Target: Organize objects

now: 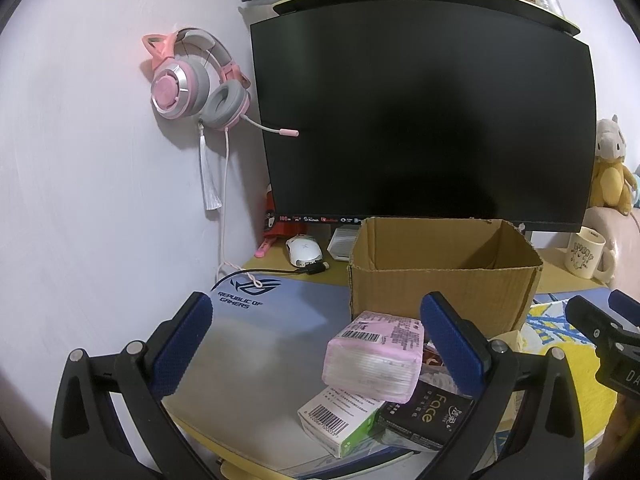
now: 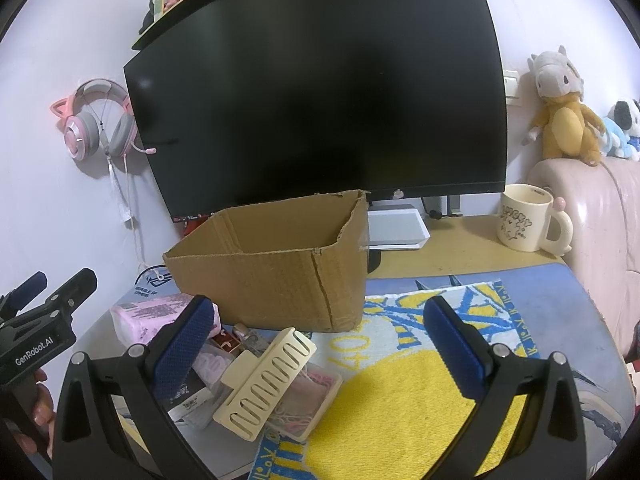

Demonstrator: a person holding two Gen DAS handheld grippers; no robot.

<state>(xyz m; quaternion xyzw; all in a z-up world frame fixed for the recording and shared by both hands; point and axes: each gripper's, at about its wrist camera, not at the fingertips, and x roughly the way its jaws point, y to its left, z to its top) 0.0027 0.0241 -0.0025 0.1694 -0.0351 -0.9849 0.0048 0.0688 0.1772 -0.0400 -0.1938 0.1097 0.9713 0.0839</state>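
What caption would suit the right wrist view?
Open right gripper hovers over a cream hair clip before an empty cardboard box.

Handheld claw units: black frames, blue finger pads

Left claw [image 1: 316, 344] and right claw [image 2: 318, 350]: black curved arms, silver pivot screws, textured blue pads [image 1: 182, 350]. White "GenRobot.AI" lettering on black body. Bare skin of hand [image 2: 40, 408] on grip.

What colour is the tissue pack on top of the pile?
Pink tissue pack, clearest in the left wrist view.
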